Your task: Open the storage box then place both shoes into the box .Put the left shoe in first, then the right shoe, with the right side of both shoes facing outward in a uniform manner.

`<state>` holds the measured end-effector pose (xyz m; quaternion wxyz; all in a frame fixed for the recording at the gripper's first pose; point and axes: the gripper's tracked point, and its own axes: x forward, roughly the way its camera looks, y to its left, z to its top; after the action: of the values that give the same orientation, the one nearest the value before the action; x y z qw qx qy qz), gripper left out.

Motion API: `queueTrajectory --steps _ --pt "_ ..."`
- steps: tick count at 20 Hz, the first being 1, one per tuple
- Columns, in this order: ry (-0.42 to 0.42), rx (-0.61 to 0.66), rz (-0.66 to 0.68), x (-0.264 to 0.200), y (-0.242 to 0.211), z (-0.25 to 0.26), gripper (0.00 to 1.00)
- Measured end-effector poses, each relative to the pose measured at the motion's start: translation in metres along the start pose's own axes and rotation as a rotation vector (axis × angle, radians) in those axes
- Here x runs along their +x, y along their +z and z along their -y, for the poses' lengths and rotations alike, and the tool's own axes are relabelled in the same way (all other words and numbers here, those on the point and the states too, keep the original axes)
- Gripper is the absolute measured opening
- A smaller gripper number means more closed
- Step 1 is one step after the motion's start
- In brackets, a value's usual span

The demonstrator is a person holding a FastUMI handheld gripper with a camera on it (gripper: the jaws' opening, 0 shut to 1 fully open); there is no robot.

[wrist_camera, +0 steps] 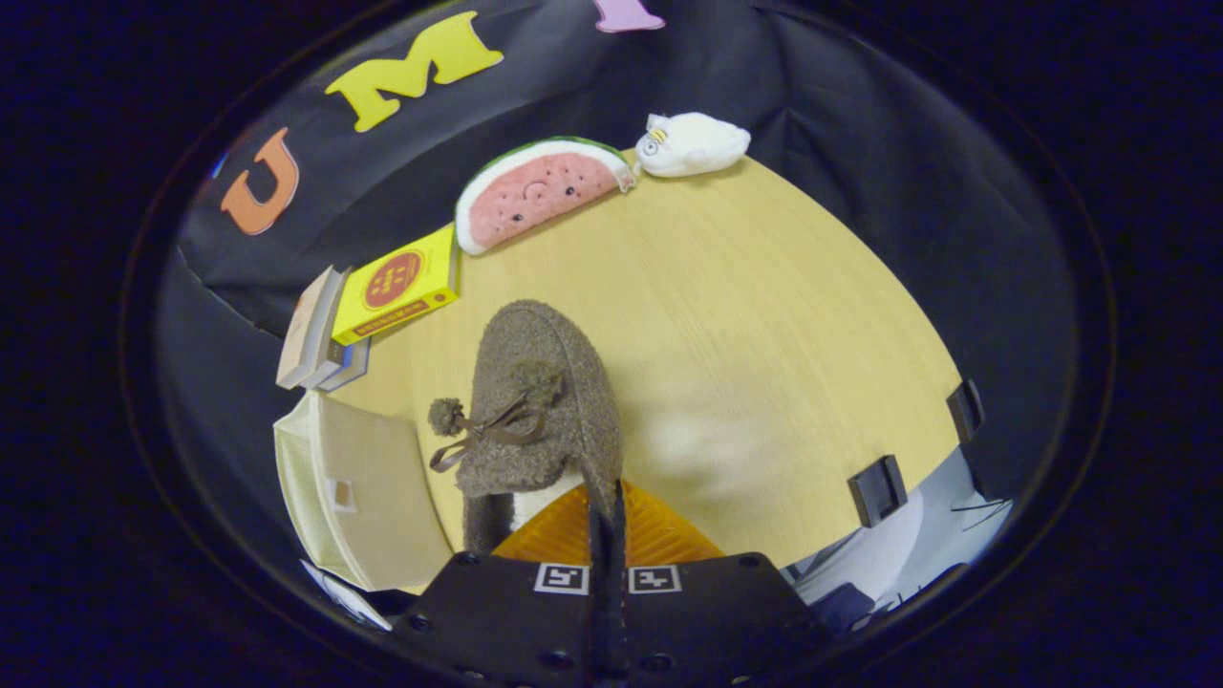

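Observation:
A brown fuzzy shoe (540, 382) with a pom-pom bow and a pale lining points its toe away from me, over the wooden table (764, 334). My gripper (607, 511) is shut on the right rim of the shoe's opening, both fingers pressed together with the thin collar between them. I cannot tell if the shoe rests on the table or hangs just above it. The cream storage box (354, 497) stands to the left of the shoe and the fingers, close beside the shoe's heel. Its inside is hidden from here.
A stack of books (315, 330) and a yellow book (396, 285) lie beyond the box. A watermelon plush (535, 191) and a white plush (693, 143) sit at the far table edge. Two black clamps (879, 489) grip the table's right edge.

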<state>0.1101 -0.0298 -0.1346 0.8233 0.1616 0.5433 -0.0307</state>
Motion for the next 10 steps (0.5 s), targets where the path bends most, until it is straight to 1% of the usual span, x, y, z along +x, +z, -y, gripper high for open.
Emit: queueTrajectory --steps 6,10 --pt "0.021 -0.054 0.065 -0.046 -0.011 -0.070 0.00" --pt "0.085 -0.092 0.123 -0.072 -0.019 -0.132 0.01"
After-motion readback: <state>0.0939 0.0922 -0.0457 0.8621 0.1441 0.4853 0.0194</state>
